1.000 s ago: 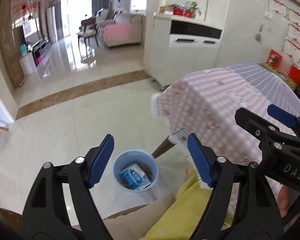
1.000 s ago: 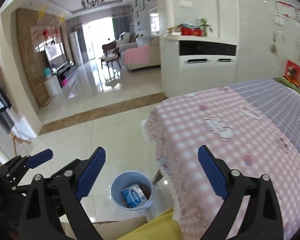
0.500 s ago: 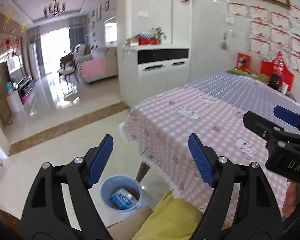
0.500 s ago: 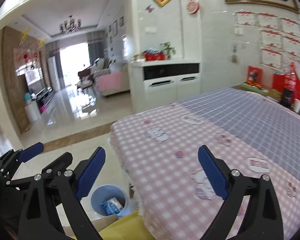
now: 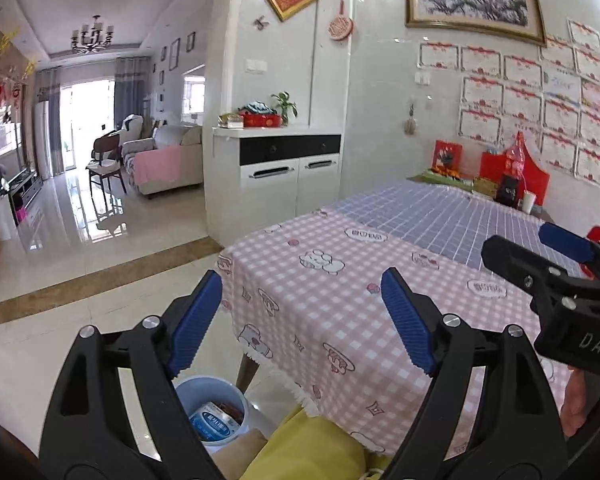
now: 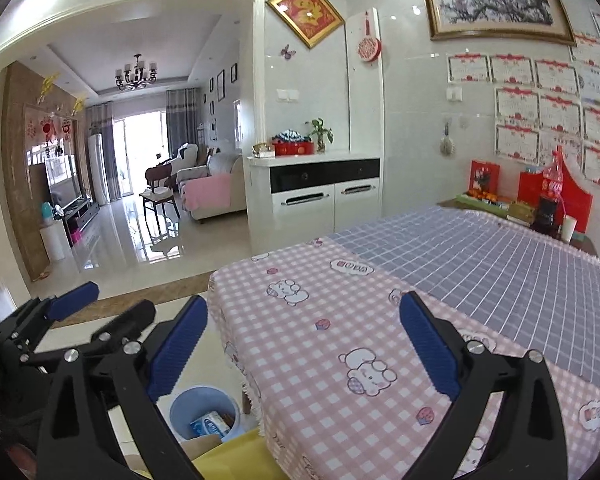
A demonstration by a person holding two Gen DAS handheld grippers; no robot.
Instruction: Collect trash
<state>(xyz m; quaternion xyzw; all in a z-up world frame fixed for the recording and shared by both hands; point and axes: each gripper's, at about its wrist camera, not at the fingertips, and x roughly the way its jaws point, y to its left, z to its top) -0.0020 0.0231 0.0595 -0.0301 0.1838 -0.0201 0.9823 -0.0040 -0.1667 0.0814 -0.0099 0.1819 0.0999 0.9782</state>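
Observation:
A light blue trash bin (image 5: 216,396) stands on the floor by the table's near corner; it holds a blue-and-white packet (image 5: 212,424) and some brown scraps. It also shows in the right wrist view (image 6: 204,408). My left gripper (image 5: 300,320) is open and empty, held above the bin and the table corner. My right gripper (image 6: 300,344) is open and empty over the pink checked tablecloth (image 6: 340,320). The right gripper also shows at the right of the left wrist view (image 5: 560,280).
The table (image 5: 440,216) has a pink cloth near me and a purple one farther on. Red boxes, a bottle (image 6: 552,176) and a cup (image 6: 568,228) stand at its far end. A white cabinet (image 5: 276,176) stands behind. Yellow cloth (image 5: 312,452) lies below the grippers.
Both grippers have tilted up and away from the bin toward the table. The bin has slid to the bottom of both views. Both stay open and empty.

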